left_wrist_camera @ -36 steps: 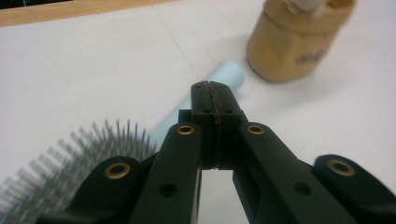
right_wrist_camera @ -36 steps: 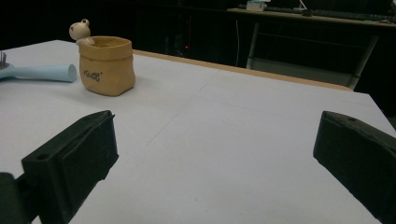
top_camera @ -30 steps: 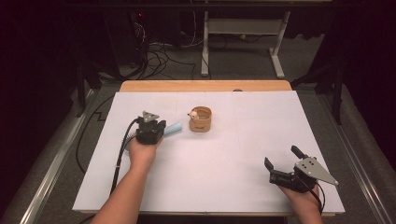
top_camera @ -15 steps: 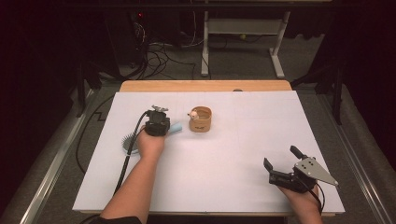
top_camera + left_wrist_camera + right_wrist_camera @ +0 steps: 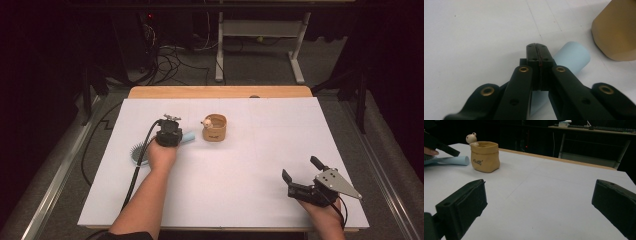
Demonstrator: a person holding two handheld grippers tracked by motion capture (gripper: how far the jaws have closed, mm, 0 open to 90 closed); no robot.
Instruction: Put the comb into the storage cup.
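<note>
white table point(image 5: 240, 165): left claw point(image 5: 537, 48) pressed together, empty, over the pale blue brush handle point(image 5: 574, 56), whose long axis points toward the tan pot point(image 5: 215, 128); right claw point(image 5: 300, 175) apart, far.

White table point(image 5: 240, 170), tan pouch-shaped pot point(image 5: 215, 128), pale blue brush handle point(image 5: 188, 137) lying beside it

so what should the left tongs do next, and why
Probably open and come down around the blue handle. In the left gripper view the left tongs are shut, jaws pressed together, sitting above the handle rather than around it. The handle lies flat on the table beside the tan pot, apart from it, so there looks to be room for a grip.
</note>
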